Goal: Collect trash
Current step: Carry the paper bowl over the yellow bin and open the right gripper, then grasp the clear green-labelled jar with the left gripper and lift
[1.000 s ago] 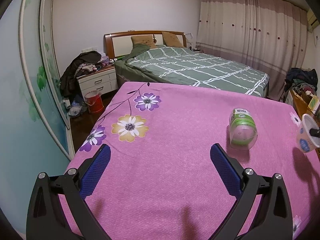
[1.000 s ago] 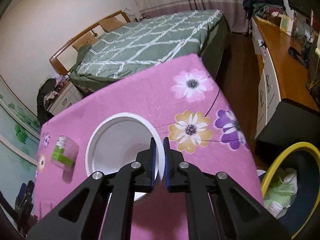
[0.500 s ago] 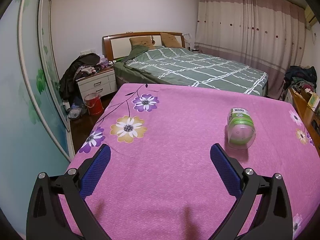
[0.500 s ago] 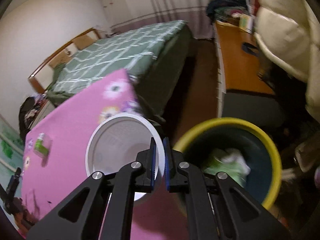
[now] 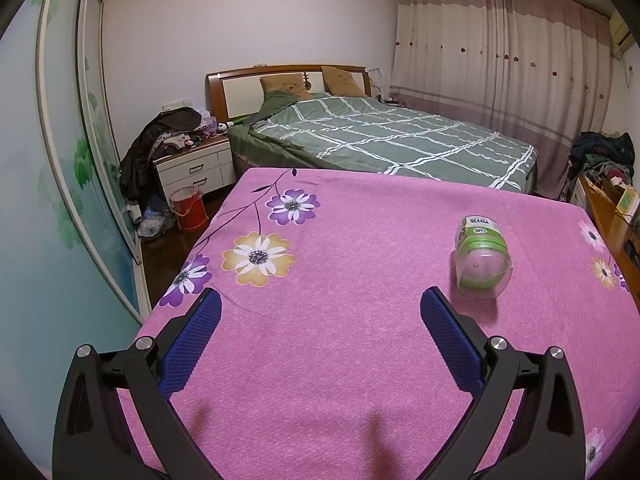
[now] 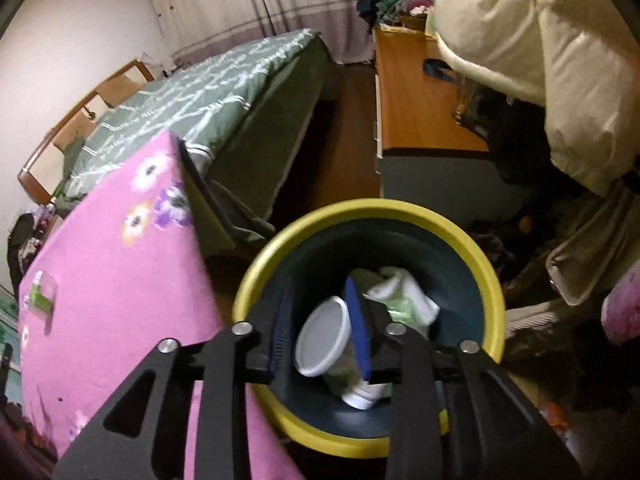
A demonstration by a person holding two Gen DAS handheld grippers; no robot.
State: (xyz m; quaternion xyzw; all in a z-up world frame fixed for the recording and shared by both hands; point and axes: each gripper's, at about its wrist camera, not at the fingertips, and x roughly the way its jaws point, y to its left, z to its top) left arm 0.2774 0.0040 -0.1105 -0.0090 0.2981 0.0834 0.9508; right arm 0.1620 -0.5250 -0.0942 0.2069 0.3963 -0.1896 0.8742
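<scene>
One piece of trash is going into the bin as I speak, and one is left on the table. My right tool hangs over the yellow-rimmed bin, its jaws have just been opening, and the white cup sits between them, tipped mouth-up toward me. I see a gap on the left side; whether the right pad brushes the rim I cannot tell, but I judge the cup released or near enough. Below it lies crumpled white and green rubbish, already at the bottom of the bin.

Over on the pink flowered table, the clear plastic jar with the green label lies on its side, just beyond the right finger of my left tool. That tool stands wide and empty, hovering low over the cloth, holding nothing.

So by my reckoning the job is past the halfway mark on what shows here: cup in, jar to go. Nothing else on the table looks like trash from these views, though the near edge is hidden behind the tool's arms.
</scene>
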